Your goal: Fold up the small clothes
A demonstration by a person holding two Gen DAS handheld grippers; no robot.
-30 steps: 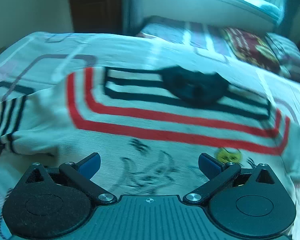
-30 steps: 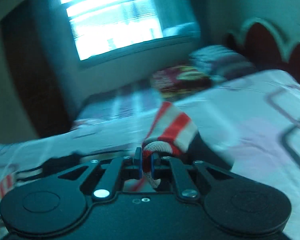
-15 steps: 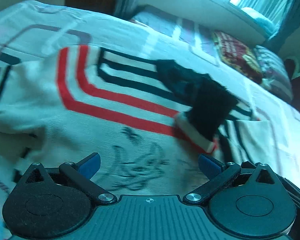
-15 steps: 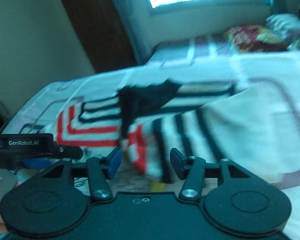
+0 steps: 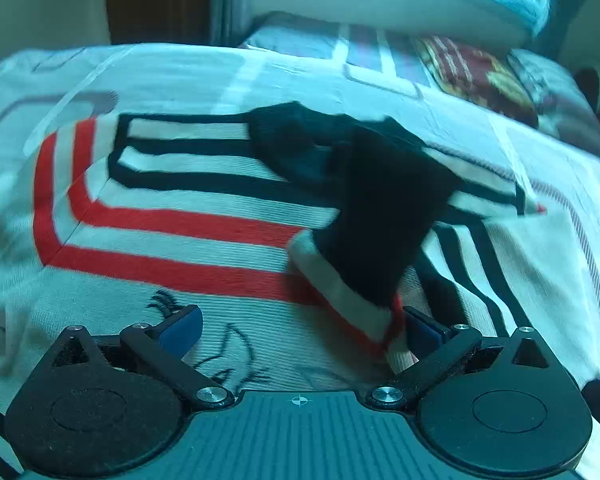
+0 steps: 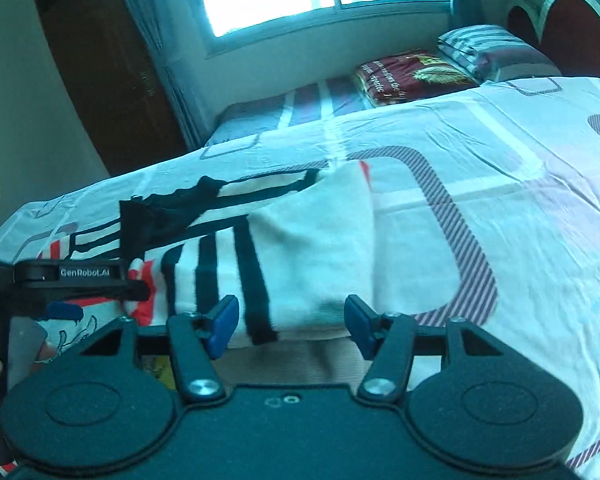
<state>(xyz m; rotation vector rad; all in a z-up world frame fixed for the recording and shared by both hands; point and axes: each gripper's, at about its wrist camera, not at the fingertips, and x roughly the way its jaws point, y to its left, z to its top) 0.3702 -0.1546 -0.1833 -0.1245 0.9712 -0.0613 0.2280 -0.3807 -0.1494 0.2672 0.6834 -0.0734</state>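
A small white sweater [image 5: 172, 248] with red and black stripes and a black collar lies flat on the bed. Its right sleeve [image 5: 380, 232], black at the cuff end, is folded across the chest. My left gripper [image 5: 300, 328] is open just above the sweater's lower front, and the sleeve's cuff lies by its right finger. In the right wrist view the folded sleeve [image 6: 300, 248] lies in front of my right gripper [image 6: 290, 320], which is open and empty. The left gripper's body [image 6: 72, 276] shows at the left edge there.
The bed sheet [image 6: 500, 200] is white with grey rounded rectangles and stretches to the right. Pillows and a dark red folded blanket [image 6: 412, 74] sit at the far end under the window. A dark wooden door [image 6: 100, 60] stands at the back left.
My right gripper carried the sleeve across the sweater, opened and let it go; the sleeve now lies folded over the chest. My left gripper stayed open and shifted slightly.
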